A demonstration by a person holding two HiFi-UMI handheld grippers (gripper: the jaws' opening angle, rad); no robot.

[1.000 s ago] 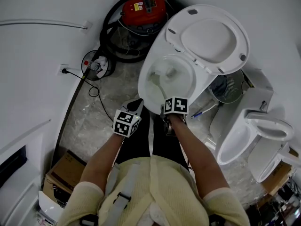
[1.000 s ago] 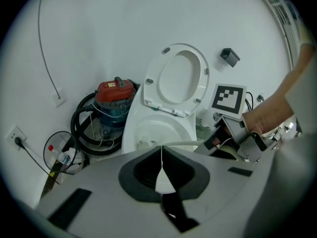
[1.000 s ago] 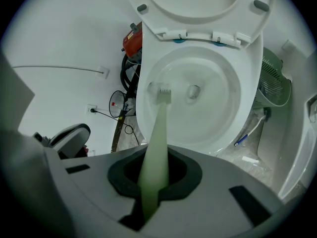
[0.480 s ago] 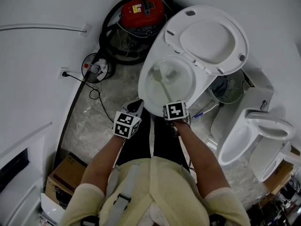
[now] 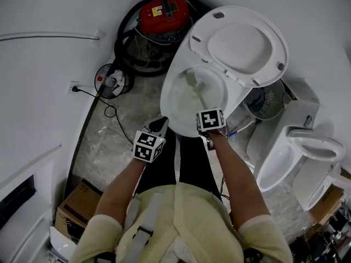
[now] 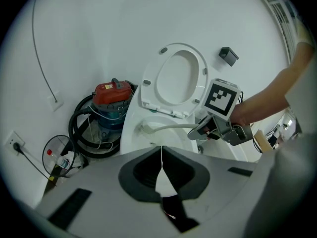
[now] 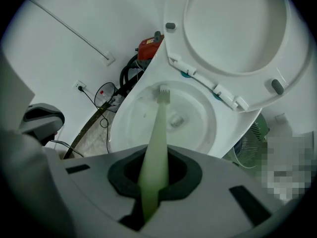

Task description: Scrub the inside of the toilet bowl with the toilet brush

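Note:
The white toilet bowl (image 5: 166,101) stands with its lid (image 5: 241,41) raised. My right gripper (image 5: 209,117) hovers over the bowl's near rim, shut on the pale green toilet brush handle (image 5: 198,98). In the right gripper view the handle (image 7: 157,133) runs from my right gripper (image 7: 153,183) down into the bowl (image 7: 198,114), and the brush head (image 7: 164,91) rests against the far inner wall. My left gripper (image 5: 158,126) is shut on nothing, low at the bowl's left front; its view shows the brush (image 6: 168,128) and the right gripper (image 6: 210,128).
A red vacuum cleaner (image 5: 164,12) with a black hose stands behind the toilet's left. A small round device (image 5: 111,79) and a power cord (image 5: 109,109) lie on the floor. A second white fixture (image 5: 285,152), a fan (image 5: 264,102) and a cardboard box (image 5: 77,199) surround me.
The brush head has swept from the bowl's left side up toward its back wall. My right gripper has shifted slightly right. The left gripper has barely moved.

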